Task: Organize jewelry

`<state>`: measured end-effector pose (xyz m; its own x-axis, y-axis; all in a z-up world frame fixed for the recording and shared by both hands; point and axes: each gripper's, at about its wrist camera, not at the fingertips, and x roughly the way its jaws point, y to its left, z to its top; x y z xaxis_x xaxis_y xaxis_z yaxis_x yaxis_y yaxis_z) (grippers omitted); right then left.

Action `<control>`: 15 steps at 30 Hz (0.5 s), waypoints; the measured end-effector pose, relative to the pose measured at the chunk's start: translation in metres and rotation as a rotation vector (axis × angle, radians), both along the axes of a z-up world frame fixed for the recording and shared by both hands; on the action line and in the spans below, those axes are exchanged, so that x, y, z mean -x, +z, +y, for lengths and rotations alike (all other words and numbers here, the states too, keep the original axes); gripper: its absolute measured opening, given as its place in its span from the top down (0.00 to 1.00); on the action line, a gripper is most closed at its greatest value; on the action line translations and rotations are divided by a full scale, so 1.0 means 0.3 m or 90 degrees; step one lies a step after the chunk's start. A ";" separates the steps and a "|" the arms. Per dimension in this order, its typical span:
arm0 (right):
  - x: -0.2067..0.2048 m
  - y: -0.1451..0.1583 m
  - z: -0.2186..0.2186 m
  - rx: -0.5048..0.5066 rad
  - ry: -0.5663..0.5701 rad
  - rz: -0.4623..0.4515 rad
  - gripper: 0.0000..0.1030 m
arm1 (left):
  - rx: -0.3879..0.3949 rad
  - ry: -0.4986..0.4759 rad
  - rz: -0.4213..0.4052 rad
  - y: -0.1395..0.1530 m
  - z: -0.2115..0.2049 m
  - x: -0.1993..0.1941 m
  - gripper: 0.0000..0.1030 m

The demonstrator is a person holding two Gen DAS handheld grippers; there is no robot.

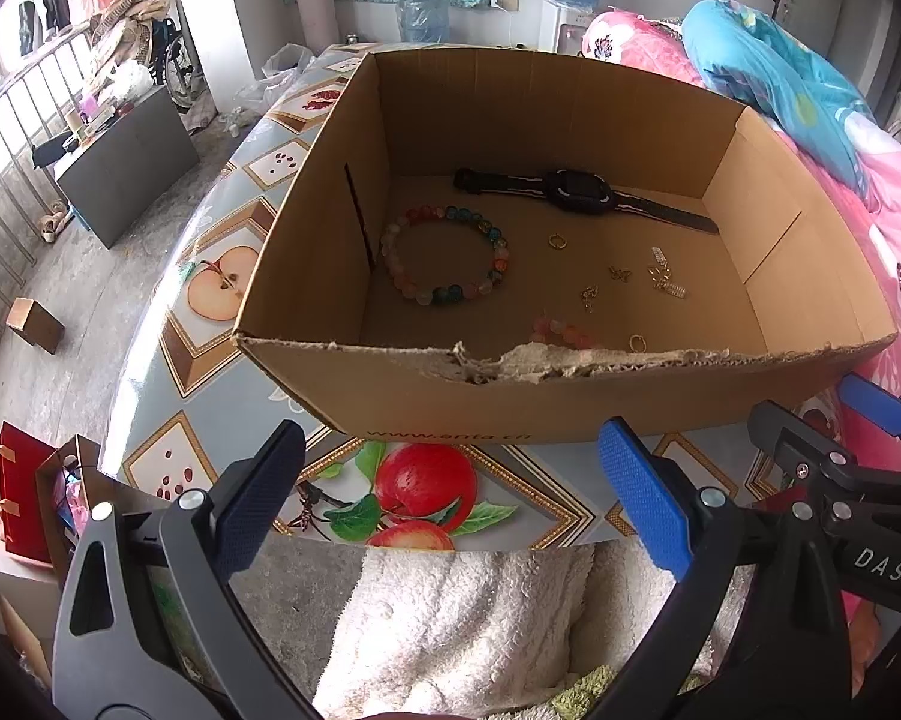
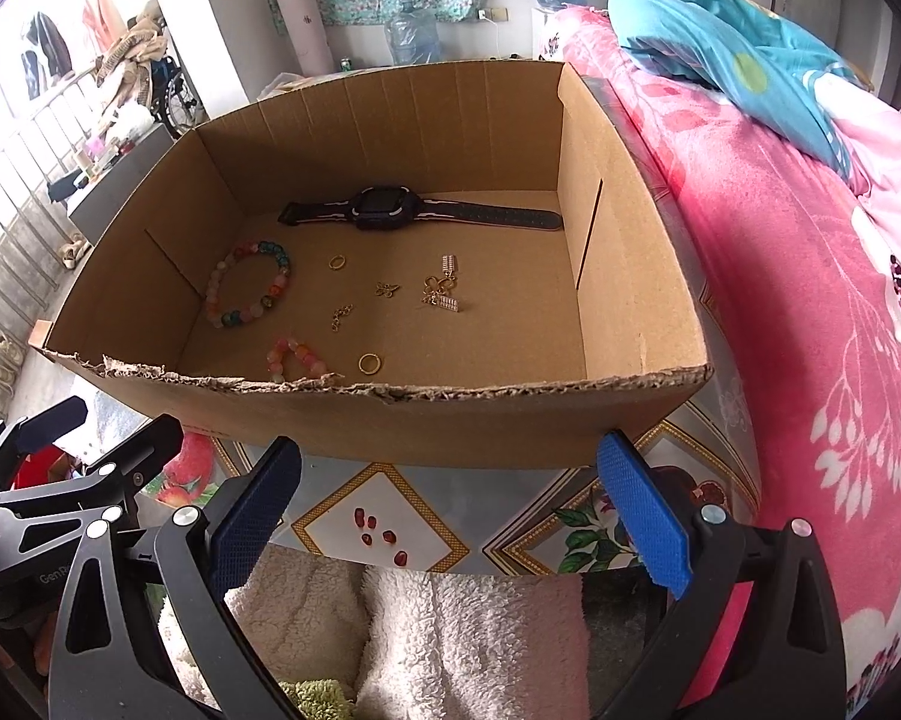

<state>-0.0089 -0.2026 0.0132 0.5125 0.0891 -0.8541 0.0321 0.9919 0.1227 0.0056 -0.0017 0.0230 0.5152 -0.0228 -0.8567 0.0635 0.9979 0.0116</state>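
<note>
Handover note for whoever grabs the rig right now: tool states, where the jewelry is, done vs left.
Left tool: open, empty, hovering short of the near wall of the cardboard box.
Right tool: open, empty, same spot beside it.
All the jewelry lies loose on the box floor: watch along the far wall, multicolour bead bracelet at left, pink bead bracelet partly hidden by the torn near edge, one gold ring mid-floor, another gold ring near the front, small gold charms in the centre.
Done: nothing sorted or grouped that I can see.
Left: everything; no separate organizer in view.
</note>
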 end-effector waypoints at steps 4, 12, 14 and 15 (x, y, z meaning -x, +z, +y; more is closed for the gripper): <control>-0.001 -0.002 -0.001 0.001 -0.001 0.001 0.06 | 0.001 0.002 -0.003 0.006 -0.001 0.002 0.08; -0.002 -0.010 -0.006 -0.001 -0.005 0.003 0.06 | -0.002 0.002 -0.001 0.005 -0.001 0.000 0.08; -0.002 -0.011 -0.005 -0.001 -0.005 0.003 0.06 | -0.002 0.003 -0.001 0.006 0.000 0.000 0.08; -0.002 -0.011 -0.005 -0.001 -0.004 0.002 0.06 | -0.003 0.002 -0.001 0.006 0.000 0.000 0.08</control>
<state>-0.0083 -0.2042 0.0100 0.5098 0.0868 -0.8559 0.0393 0.9915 0.1240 0.0057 -0.0018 0.0247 0.5171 -0.0175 -0.8558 0.0597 0.9981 0.0157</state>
